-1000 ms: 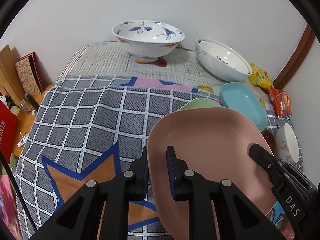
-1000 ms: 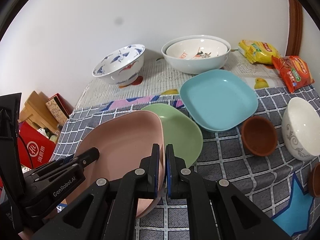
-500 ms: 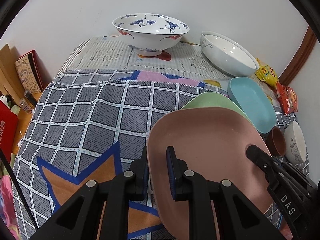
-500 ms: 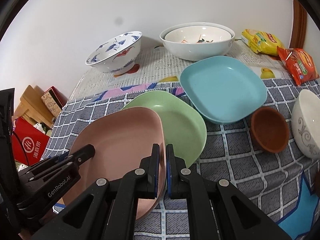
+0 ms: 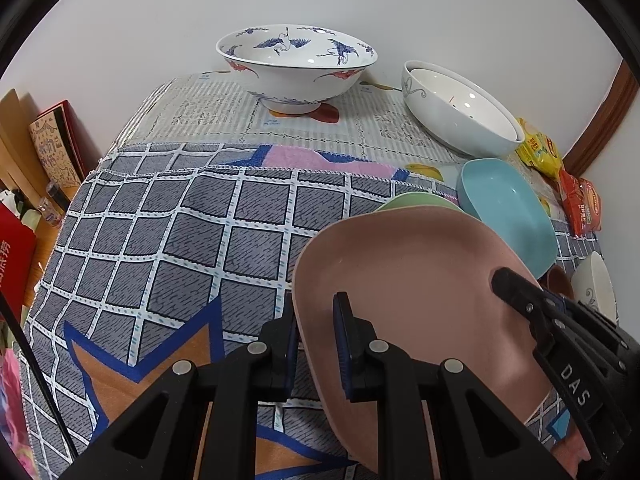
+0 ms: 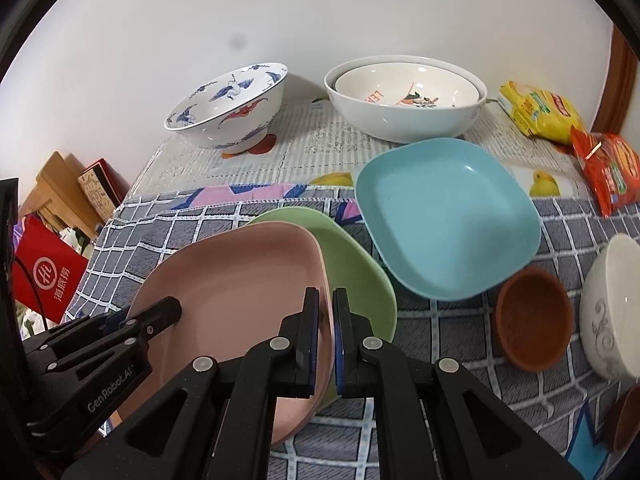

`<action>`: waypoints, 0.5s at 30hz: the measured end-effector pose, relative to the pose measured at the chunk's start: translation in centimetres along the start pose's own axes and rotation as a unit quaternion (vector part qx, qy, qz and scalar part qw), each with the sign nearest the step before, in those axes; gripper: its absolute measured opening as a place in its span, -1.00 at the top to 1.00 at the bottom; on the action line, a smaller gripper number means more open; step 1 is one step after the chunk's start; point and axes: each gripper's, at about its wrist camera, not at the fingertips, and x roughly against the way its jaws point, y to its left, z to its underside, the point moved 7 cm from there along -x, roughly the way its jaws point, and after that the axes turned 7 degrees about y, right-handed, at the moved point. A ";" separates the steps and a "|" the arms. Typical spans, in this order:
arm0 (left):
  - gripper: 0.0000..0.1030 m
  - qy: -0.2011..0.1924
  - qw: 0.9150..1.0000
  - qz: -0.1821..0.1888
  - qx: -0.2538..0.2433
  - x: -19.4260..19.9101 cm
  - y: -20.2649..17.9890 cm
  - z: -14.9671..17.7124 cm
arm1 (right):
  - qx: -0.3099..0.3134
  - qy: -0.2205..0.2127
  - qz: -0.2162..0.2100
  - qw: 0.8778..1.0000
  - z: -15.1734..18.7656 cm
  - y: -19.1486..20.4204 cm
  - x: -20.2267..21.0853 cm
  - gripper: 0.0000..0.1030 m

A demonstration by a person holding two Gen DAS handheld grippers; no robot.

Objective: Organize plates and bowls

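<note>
A pink plate (image 5: 420,280) (image 6: 240,280) is held at two rims. My left gripper (image 5: 316,308) is shut on its left rim, one finger above and one below. My right gripper (image 6: 326,296) is shut on the right rim. Each gripper also shows at the far edge of the other view: the right gripper (image 5: 516,292) and the left gripper (image 6: 160,316). The pink plate overlaps the left part of a green plate (image 6: 356,264) (image 5: 416,200) lying on the cloth. Behind and to the right of the green one lies a light blue plate (image 6: 444,220) (image 5: 504,204).
At the back stand a crane-patterned bowl (image 6: 232,108) (image 5: 296,64) and two nested white bowls (image 6: 404,96). A small brown bowl (image 6: 532,316) and a white bowl (image 6: 612,308) sit at the right. Snack packets (image 6: 536,108) lie in the far right corner. A red bag (image 6: 44,276) lies beyond the table's left edge.
The pink plate, still gripped on both sides, has sunk a little and slid further over the green plate. Both grips are unchanged.
</note>
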 end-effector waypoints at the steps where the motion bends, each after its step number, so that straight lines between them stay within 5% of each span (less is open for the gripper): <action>1: 0.68 0.001 1.000 -0.001 0.000 -0.1 -0.1 -0.1 | 0.002 0.000 0.000 1.000 -0.2 -0.1 -0.1 0.84; 15: 0.68 0.015 1.000 -0.011 -0.008 -1.3 -1.2 0.1 | 0.009 0.024 -0.006 1.000 -1.1 -1.4 -1.8 0.79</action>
